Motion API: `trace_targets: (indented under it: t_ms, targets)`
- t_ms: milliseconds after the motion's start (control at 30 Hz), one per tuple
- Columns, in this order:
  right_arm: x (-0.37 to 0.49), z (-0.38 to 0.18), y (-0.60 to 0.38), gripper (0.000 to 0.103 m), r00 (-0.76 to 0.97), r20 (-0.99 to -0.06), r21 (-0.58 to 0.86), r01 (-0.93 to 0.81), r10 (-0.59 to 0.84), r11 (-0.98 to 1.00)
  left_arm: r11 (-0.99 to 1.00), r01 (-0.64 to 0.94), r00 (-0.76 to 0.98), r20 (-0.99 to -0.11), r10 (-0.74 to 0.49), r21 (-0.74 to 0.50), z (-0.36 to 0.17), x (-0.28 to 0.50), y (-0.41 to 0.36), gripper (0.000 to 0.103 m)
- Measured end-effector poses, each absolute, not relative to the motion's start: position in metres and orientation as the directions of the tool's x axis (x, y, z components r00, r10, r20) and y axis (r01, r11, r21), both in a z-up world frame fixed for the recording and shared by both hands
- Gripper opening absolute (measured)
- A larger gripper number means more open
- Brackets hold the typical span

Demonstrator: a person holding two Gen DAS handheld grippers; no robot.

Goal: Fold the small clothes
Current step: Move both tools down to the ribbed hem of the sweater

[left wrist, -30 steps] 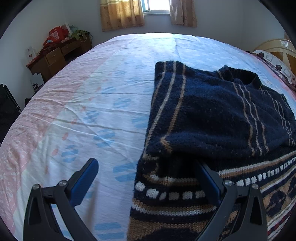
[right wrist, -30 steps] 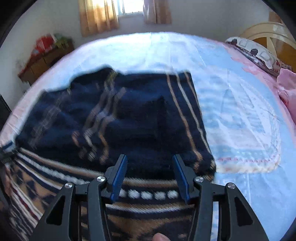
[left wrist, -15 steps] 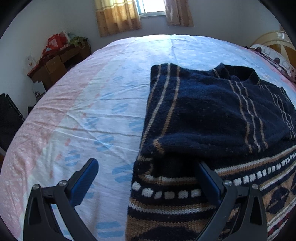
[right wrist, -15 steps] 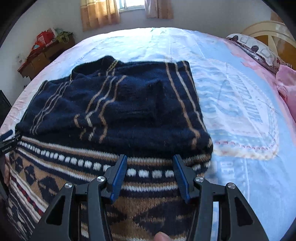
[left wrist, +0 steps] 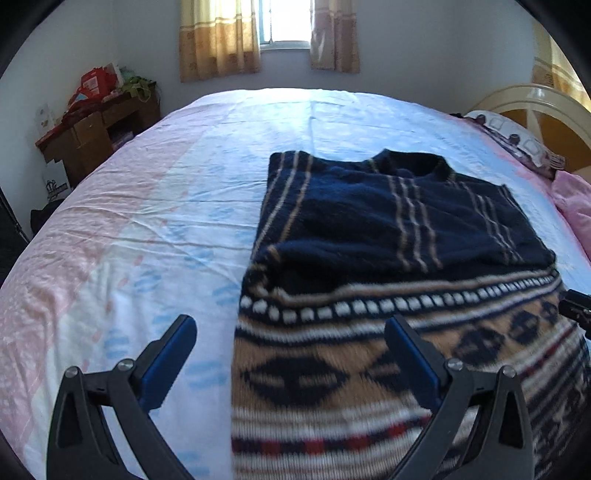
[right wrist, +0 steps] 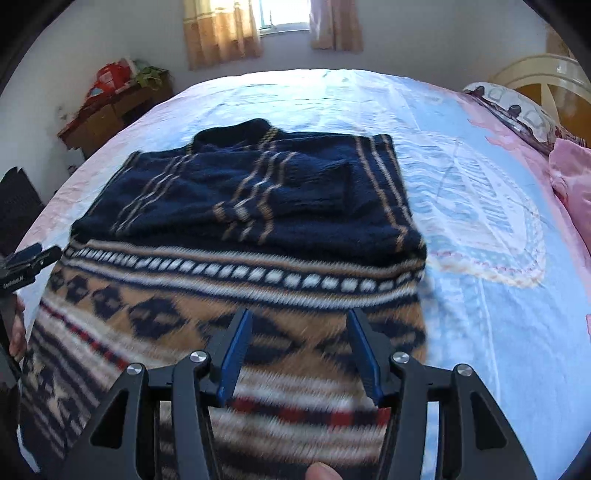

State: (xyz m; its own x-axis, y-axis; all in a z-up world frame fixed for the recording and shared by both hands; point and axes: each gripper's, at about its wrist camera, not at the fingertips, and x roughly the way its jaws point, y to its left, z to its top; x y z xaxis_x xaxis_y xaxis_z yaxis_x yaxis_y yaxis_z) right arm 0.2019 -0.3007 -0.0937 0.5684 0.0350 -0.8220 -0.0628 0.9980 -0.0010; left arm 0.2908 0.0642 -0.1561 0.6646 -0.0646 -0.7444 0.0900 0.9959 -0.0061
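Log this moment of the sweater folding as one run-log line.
sweater: on bed, sleeves folded in | left tool: open, empty, near hem's left edge | right tool: open, empty, over hem | hem: not yet grasped

My left camera looked down along my fingers (left wrist: pixel 177 343) from near the sweater's (left wrist: pixel 388 229) left edge, facing the window (left wrist: pixel 284 22) at top centre. My right camera sat close above the sweater (right wrist: pixel 258 192) toward its right edge, facing likewise. Both shared sweater, bed (left wrist: pixel 147 206) and window (right wrist: pixel 284 14).

Navy patterned sweater (left wrist: pixel 399 258), flat on bed, sleeves folded over chest
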Motion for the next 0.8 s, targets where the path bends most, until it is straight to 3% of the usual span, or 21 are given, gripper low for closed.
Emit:
trace_targets:
  t_ms: [433,800]
  targets:
    - [0.126,-0.087,-0.294,0.055,0.569,-0.818,0.045,-0.084,0.085,0.995,0.983,0.184,0.677,-0.726,-0.123,0.005,-0.147,0.202,0.069,0.103]
    - [0.056,-0.088,-0.299,0.055,0.556,-0.828,0.036,-0.082,0.076,0.996,0.967,0.251,0.637,-0.76,-0.131,0.044,-0.16,0.133,0.062,0.103]
